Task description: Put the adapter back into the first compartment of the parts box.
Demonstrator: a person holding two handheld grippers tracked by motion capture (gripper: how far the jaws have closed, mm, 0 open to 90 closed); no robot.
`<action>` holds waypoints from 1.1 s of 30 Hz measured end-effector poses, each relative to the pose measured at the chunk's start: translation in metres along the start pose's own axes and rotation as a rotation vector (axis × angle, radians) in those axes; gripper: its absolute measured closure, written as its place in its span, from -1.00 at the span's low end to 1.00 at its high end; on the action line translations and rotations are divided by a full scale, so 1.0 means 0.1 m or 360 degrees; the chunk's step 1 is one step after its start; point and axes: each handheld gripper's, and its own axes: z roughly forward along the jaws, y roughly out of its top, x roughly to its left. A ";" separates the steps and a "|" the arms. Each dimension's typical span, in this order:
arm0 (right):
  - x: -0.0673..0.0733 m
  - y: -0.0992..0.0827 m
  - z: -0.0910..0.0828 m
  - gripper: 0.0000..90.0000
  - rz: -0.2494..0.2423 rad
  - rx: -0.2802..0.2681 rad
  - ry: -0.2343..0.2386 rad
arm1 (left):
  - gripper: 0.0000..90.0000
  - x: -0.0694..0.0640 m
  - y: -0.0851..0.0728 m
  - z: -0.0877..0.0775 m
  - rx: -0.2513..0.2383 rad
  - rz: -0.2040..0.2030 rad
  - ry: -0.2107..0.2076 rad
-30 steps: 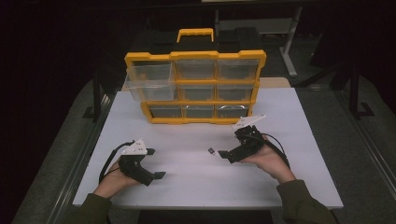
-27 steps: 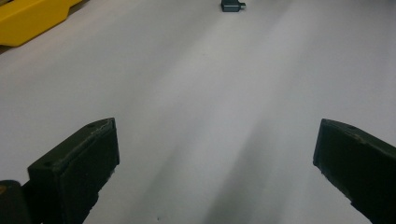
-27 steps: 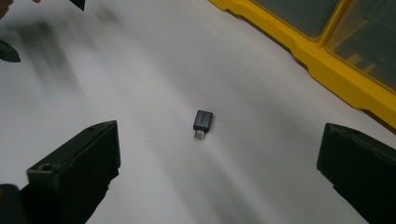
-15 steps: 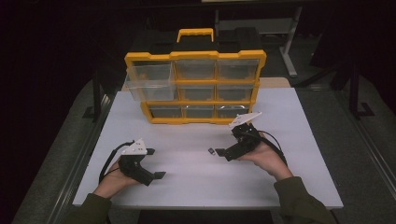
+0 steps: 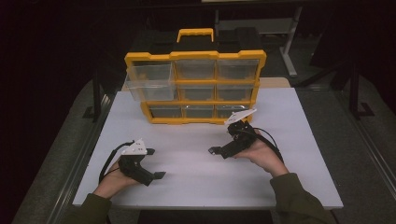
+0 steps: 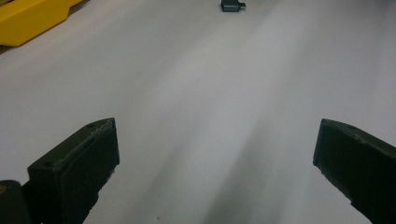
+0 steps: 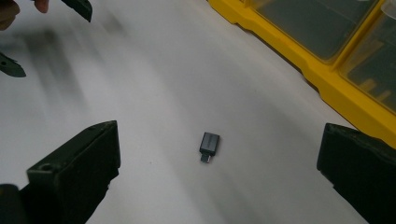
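A small dark adapter (image 7: 210, 144) with a short plug lies flat on the white table (image 5: 187, 186). In the right gripper view it sits between the wide-apart jaws of my right gripper (image 7: 217, 163), which is open and not touching it. The same adapter (image 6: 232, 5) shows far ahead in the left gripper view. My left gripper (image 6: 210, 158) is open with bare table between its jaws. In the high view the left gripper (image 5: 153, 167) rests at the front left and the right gripper (image 5: 219, 147) is right of centre, pointing left.
A yellow drawer organizer (image 5: 195, 88) with a handle stands at the back of the table; its top-left clear drawer (image 5: 149, 81) is pulled out. Its yellow base (image 7: 299, 56) runs close along the right gripper's far side. Dark floor surrounds the table.
My right gripper has shifted a little left, bringing its jaws around the adapter. The left gripper has stayed where it was.
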 end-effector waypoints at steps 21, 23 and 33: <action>0.00 0.13 0.12 -1.00 -0.0001 0.0021 0.0026 | -1.00 -0.01 0.00 0.00 0.0001 0.0002 -0.0003; 0.00 0.14 0.13 -1.00 -0.0003 0.0024 0.0026 | -1.00 -0.01 0.00 0.00 0.0001 0.0002 -0.0003; 0.01 0.19 0.20 -1.00 -0.0009 0.0030 0.0042 | -1.00 -0.01 0.01 0.00 0.0000 0.0004 -0.0002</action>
